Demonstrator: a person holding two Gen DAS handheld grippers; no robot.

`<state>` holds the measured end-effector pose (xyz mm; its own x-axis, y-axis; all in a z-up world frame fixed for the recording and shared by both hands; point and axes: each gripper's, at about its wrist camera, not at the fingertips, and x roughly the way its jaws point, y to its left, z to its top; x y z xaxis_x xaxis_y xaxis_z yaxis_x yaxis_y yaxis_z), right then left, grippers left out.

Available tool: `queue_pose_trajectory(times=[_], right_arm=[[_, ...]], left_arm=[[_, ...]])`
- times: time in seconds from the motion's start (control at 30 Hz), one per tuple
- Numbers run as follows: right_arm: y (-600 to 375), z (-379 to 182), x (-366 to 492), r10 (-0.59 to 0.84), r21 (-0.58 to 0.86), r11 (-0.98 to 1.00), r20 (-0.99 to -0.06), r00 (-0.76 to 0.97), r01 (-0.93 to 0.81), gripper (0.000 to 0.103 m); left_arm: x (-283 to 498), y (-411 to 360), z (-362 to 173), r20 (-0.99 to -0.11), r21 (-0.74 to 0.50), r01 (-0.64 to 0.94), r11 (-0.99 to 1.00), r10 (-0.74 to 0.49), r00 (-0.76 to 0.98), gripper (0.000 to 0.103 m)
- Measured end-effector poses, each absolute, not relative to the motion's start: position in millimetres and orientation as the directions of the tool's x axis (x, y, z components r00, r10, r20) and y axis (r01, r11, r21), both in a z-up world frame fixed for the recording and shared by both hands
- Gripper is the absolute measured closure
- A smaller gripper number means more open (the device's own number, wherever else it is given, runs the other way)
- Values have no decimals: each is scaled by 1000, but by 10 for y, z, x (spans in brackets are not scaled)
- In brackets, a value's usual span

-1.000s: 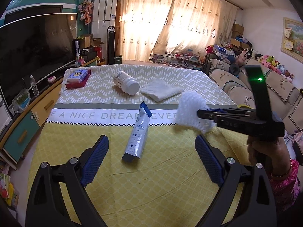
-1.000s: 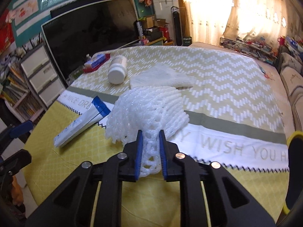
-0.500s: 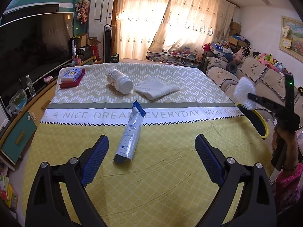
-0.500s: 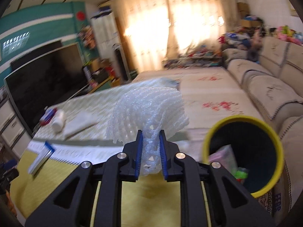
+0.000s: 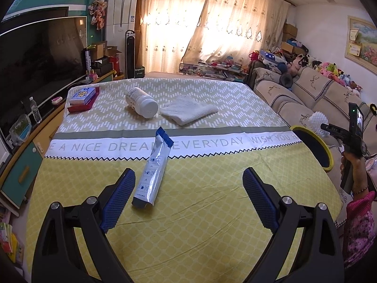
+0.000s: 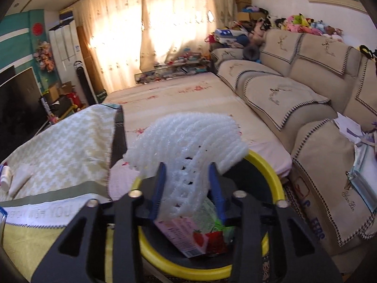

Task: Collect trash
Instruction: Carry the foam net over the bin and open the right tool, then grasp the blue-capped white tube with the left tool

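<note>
My right gripper (image 6: 187, 167) hangs over the yellow-rimmed trash bin (image 6: 271, 167), and its jaws are opening. A white foam net (image 6: 188, 136) stands loosely between the blue pads, uncompressed. In the left wrist view, the same right gripper (image 5: 324, 127) and foam net (image 5: 318, 119) sit above the bin (image 5: 327, 151) beside the table's right edge. My left gripper (image 5: 188, 174) is open and empty above the yellow tablecloth (image 5: 188, 224). A blue-and-white wrapper (image 5: 154, 165) lies just ahead of its left finger.
A white bottle (image 5: 141, 102) lies on its side at the far end of the table, with a folded white cloth (image 5: 188, 109) and a red-and-blue box (image 5: 82, 95). A strawberry carton (image 6: 188, 238) lies in the bin. A beige sofa (image 6: 306, 94) stands right of the bin.
My right gripper swung right, off the table, carrying the foam net to above the bin, and its jaws have parted. The left gripper has stayed where it was.
</note>
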<state>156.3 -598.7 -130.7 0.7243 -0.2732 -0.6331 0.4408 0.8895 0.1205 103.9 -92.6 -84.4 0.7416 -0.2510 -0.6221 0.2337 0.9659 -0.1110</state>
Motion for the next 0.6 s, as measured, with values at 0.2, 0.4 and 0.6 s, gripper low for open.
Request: queue_pose_trajectory(times=[0.2,0.4,0.6], right_arm=[[-5960,-1234,1513,-304,129,871,-616,727,473,46],[-5310,-934,1362,-167,226,926,-470,867,301,34],[-4731,-877,1302,-91,206,961,-390,916,183,34]], left_arm=[[1056,-917,-865,-627,-113,231,966,-250,738,12],[1096,-910,-892,-634,-116,232,966,-252,731,11],[1268,-891,-947,-676,-91,200,975,-209,707,11]])
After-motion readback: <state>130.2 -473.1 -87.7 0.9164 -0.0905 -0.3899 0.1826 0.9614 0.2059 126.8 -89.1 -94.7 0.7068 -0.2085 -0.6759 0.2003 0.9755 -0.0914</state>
